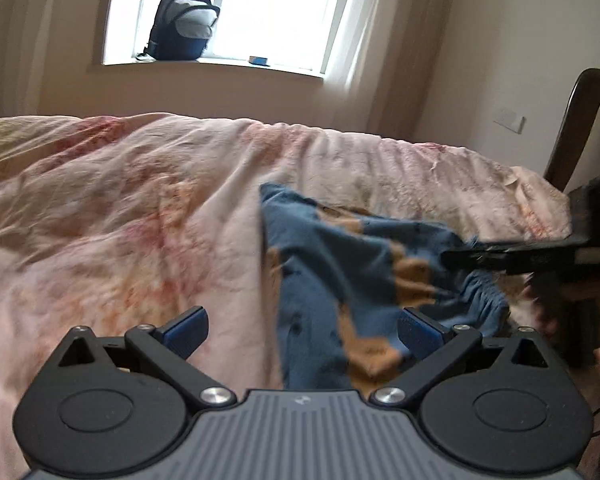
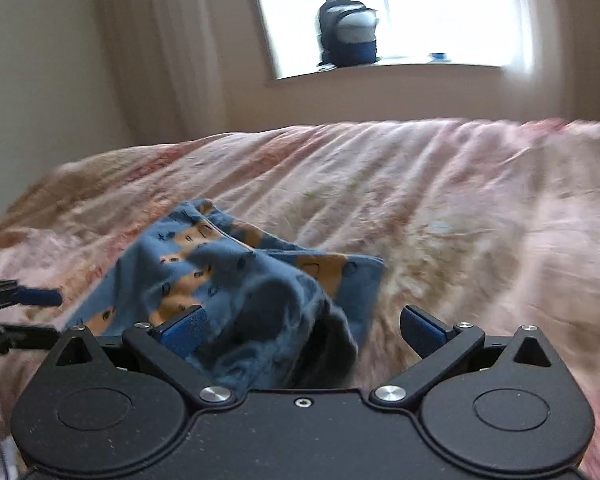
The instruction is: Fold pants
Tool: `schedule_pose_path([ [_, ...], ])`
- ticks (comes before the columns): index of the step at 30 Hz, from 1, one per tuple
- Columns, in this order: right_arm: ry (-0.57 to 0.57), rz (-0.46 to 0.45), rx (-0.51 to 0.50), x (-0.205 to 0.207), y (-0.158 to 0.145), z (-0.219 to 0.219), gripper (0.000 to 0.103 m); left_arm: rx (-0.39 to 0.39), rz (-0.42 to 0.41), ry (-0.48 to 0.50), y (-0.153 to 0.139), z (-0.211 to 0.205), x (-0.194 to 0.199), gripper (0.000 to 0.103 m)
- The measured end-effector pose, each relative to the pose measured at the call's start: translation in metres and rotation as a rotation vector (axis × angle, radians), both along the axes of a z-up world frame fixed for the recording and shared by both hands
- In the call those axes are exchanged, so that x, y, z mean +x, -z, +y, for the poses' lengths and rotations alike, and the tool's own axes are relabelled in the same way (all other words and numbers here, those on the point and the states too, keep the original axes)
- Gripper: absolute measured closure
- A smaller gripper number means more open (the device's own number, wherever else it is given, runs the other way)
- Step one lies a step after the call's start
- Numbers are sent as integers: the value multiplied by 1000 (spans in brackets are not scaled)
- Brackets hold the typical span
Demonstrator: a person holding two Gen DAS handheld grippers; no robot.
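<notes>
The pants (image 1: 332, 276) are small, blue with an orange pattern, and lie crumpled on the bed. In the left wrist view they lie ahead and to the right, with the elastic waistband (image 1: 480, 292) at the right. My left gripper (image 1: 302, 330) is open and empty above their near edge. In the right wrist view the pants (image 2: 240, 280) are bunched just ahead. My right gripper (image 2: 302, 330) is open, its jaws wide on either side of the near folds, not closed on them. The right gripper also shows in the left wrist view (image 1: 512, 256), blurred, by the waistband.
A wrinkled pink floral bedspread (image 1: 140, 220) covers the bed. A dark wooden headboard (image 1: 576, 120) stands at the right. A dark backpack (image 1: 182, 26) sits on the windowsill beyond the bed. Curtains hang beside the window.
</notes>
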State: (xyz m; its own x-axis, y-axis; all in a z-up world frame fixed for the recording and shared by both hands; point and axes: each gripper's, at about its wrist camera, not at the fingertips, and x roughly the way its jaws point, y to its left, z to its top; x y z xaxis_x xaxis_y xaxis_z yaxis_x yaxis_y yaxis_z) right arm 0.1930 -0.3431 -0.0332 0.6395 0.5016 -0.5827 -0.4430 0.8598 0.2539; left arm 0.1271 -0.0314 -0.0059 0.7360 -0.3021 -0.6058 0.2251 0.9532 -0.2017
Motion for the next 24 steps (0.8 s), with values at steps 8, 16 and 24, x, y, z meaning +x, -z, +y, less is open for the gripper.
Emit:
schedule_pose_path([
  [8, -31, 78, 356, 19, 31, -44, 0, -90, 83, -76, 39, -4, 22, 0],
  [16, -41, 82, 431, 16, 35, -50, 17, -74, 75, -119, 39, -11, 14, 0],
  [24, 26, 147, 511, 18, 48, -66, 61, -276, 79, -109, 25, -2, 7, 11],
])
